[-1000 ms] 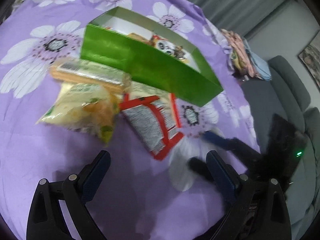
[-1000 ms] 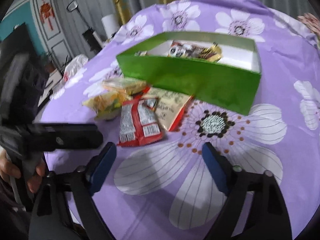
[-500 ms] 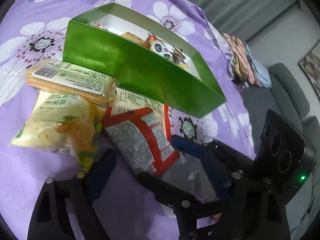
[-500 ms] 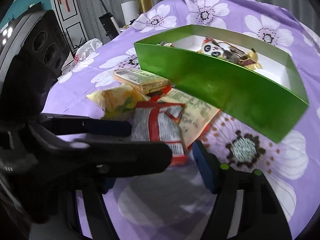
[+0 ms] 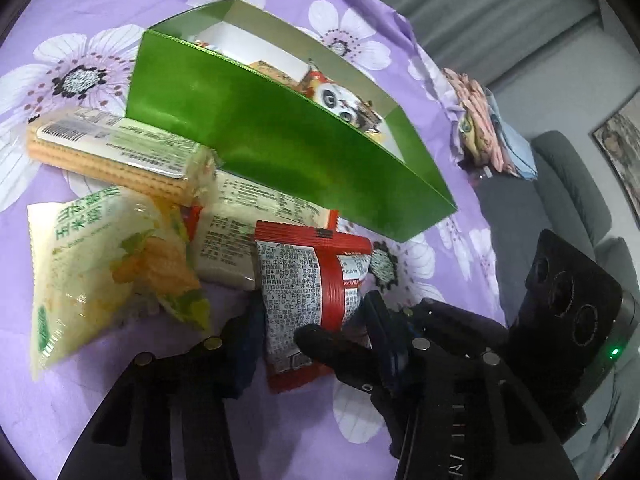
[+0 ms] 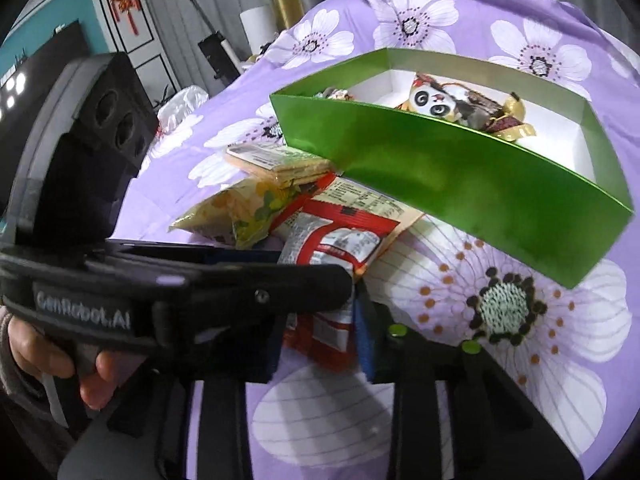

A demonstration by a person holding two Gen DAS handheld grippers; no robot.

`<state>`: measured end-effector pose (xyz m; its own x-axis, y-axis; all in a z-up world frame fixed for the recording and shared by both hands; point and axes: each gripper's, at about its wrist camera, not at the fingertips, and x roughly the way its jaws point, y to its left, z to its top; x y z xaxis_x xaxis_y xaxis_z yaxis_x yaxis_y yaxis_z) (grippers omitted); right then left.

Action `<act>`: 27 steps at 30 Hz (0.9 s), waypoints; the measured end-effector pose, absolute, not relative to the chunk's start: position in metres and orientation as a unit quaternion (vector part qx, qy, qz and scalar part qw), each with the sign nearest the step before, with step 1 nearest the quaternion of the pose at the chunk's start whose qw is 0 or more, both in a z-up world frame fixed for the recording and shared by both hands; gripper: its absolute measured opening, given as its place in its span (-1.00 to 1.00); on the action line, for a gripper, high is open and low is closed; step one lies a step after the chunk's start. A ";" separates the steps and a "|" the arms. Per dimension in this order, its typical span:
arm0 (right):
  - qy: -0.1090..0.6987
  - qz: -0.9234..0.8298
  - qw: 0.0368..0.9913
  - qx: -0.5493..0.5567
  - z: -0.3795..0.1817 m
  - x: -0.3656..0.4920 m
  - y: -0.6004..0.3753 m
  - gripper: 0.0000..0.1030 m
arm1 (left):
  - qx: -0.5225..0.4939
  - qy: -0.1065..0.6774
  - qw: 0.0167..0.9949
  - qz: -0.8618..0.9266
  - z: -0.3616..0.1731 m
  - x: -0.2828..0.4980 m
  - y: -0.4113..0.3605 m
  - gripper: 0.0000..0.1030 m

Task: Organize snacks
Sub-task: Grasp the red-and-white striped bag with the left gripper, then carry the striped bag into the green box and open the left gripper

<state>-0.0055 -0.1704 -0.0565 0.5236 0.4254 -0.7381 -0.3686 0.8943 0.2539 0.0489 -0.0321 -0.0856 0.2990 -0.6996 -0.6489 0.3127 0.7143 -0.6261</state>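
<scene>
A red-and-silver snack packet (image 5: 304, 296) lies on the purple flowered cloth in front of a green box (image 5: 280, 152). Both grippers have closed in around it. My left gripper (image 5: 316, 336) has its jaws on either side of the packet's near end. My right gripper (image 6: 324, 340) also straddles that end (image 6: 332, 332), its jaws narrowed on it. The left gripper's arm crosses the right wrist view (image 6: 180, 292). The green box (image 6: 460, 176) holds a panda-print snack (image 6: 434, 102) and other wrapped snacks.
A yellow-green corn snack bag (image 5: 100, 264), a wafer pack (image 5: 116, 152) and a flat white-label packet (image 5: 248, 232) lie beside the red packet. A grey sofa (image 5: 572, 184) with folded clothes (image 5: 484, 128) stands past the table edge.
Both grippers moved forward to the red packet and narrowed their jaws around its near end. The packet now sits between the jaws of both.
</scene>
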 end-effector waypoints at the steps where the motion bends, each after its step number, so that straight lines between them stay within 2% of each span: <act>1: 0.428 0.226 0.874 0.038 -0.054 -0.010 -0.172 -0.47 | -0.189 0.492 0.784 -0.328 -0.082 0.045 -0.033 -0.05; 14: 0.359 0.208 0.908 0.047 0.001 -0.007 -0.190 -0.49 | -0.144 0.438 0.809 -0.365 -0.017 0.046 -0.051 -0.05; 21: 0.323 0.206 0.922 0.051 0.027 0.043 -0.192 -0.49 | -0.138 0.405 0.827 -0.363 0.018 0.099 -0.050 -0.05; 27: 0.336 0.207 0.916 0.069 0.016 0.098 -0.194 -0.50 | -0.162 0.429 0.816 -0.351 0.009 0.160 -0.038 -0.05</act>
